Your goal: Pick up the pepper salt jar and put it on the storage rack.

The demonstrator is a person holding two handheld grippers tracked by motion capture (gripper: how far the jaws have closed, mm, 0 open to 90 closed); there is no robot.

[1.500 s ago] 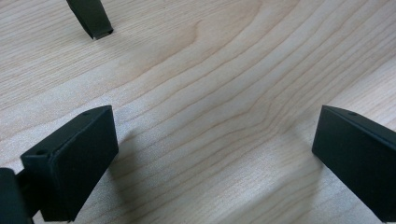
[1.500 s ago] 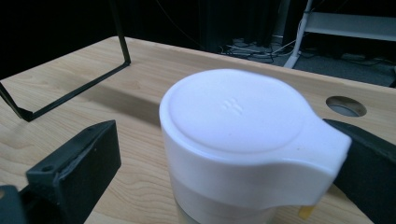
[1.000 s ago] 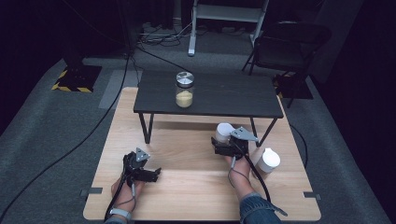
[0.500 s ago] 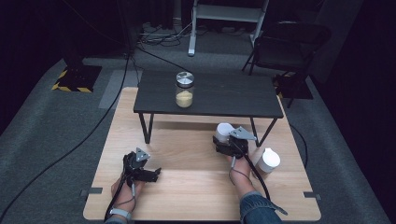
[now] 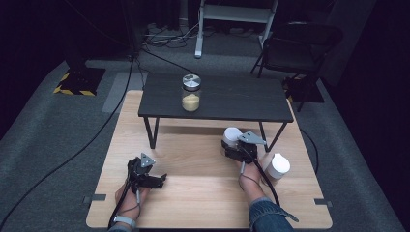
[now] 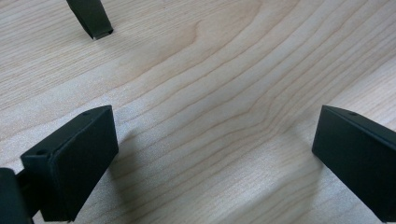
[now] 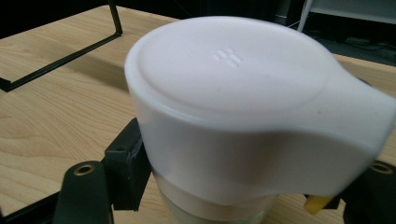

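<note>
Two claws: right claw grips white-lidded container; left claw wide open.

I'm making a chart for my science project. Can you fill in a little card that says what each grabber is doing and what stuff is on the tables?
left gripper: open, holds nothing, low over the wooden board
right gripper: shut on the white-lidded container
second white container: stands on the board beside the person's right hand
glass jar: on the small black table, metal lid on, yellow stuff inside
</note>
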